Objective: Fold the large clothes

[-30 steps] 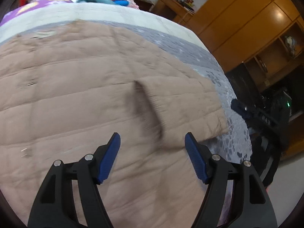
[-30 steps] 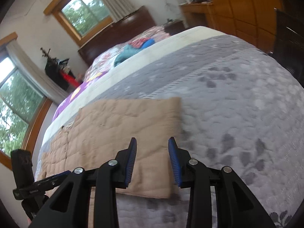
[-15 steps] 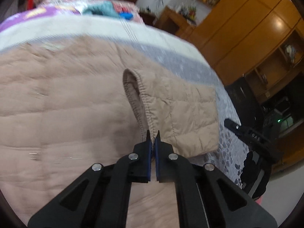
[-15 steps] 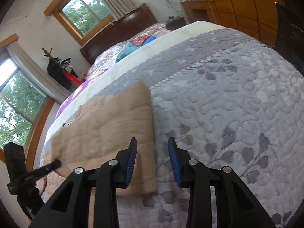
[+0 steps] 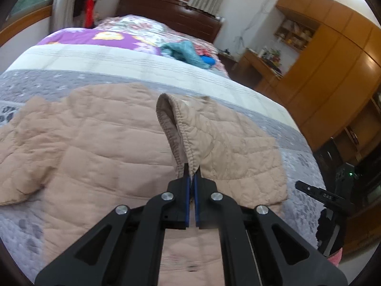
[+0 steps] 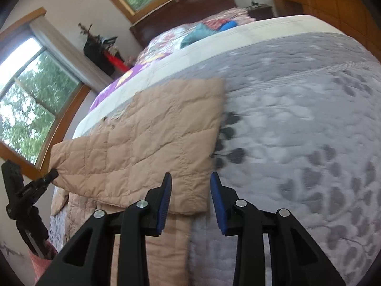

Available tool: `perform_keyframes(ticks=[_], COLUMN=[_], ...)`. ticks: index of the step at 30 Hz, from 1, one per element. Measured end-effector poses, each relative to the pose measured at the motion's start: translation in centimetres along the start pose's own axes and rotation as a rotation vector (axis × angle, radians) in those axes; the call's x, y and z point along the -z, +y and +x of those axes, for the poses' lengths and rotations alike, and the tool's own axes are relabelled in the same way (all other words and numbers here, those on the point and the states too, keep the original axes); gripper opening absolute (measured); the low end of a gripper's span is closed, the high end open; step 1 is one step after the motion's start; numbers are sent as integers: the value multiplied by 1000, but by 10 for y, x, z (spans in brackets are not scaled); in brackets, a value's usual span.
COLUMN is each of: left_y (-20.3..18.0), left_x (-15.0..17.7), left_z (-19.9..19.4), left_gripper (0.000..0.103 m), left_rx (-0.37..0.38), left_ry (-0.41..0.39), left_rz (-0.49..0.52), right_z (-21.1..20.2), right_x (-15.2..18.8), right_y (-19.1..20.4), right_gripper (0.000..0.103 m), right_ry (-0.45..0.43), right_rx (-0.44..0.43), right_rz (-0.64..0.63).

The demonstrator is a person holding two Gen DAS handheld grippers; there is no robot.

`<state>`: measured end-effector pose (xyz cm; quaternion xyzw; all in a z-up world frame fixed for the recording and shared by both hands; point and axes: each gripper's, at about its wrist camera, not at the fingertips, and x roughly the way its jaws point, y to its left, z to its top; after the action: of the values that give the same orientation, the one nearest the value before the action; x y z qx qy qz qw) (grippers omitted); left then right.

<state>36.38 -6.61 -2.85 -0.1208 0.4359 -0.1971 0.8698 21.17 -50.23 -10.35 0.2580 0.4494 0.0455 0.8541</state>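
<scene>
Broadly, the bed (image 5: 147, 59) fills both views under a grey leaf-print quilt (image 6: 297, 109), with a cream band and a purple floral cover nearer the dark headboard (image 5: 166, 12). Its near edge is cut off by the frames. On the quilt lies the tan quilted coat (image 5: 100, 147), its sleeve (image 5: 228, 143) raised off the body and doubled over. The sleeve's elastic cuff is clamped between the closed pads of the left gripper (image 5: 192, 174). In the right wrist view the sleeve lies flat, its corner between the jaws of the right gripper (image 6: 190, 188), which stand apart; whether the pads touch cloth cannot be told. On that gripper's side, seen from the left wrist view, small white letters show, perhaps "DAS", too blurred to be sure. A teal garment (image 5: 185, 52) lies far up the bed.
</scene>
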Motion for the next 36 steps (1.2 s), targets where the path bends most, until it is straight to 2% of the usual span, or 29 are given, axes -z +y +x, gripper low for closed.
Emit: perform_keyframes(ticks=[4,7,8,10,12,17,18,19,21,23,25,30,36], left_y=[31,56,63,79,84,84,85,86,90,81,61,25,34], left_x=[-1,5,8,14,18,17,16,15,16,12,11,19,36], left_z=[15,37,44,61,69,70,67,60,40,22,9,25,72], left_gripper=[1,2,2,2,3,7,9,17,19,19,19,19,18], left_rx=[-51,-89,-94,-91,-76,-77,-74,-89,-121,-159,-164,-122,-149], left_ry=[39,102,122,158,157,145,148,146,91,29,-9,42,154], left_rz=[-34,-51,-62,-89,-95,-76,-86,-102,-103,-64,-6,86,80], right_z=[22,36,41,47,51,52,46,39,18,6,3,34,66], right_x=[1,4,6,8,11,11,11,10,5,1,-1,4,14], right_y=[16,17,17,13,10,11,13,16,25,40,52,79,73], right_gripper=[33,31,31,31,32,33,34,34,34,34,34,34,31], right_ry=[41,61,67,79,85,97,92,81,29,2,19,81,138], right_rx=[20,85,116,126,136,140,143,149,161,142,107,110,132], right_rz=[-31,-48,-55,-57,-61,-51,-48,-51,-79,-94,-106,-147,-131])
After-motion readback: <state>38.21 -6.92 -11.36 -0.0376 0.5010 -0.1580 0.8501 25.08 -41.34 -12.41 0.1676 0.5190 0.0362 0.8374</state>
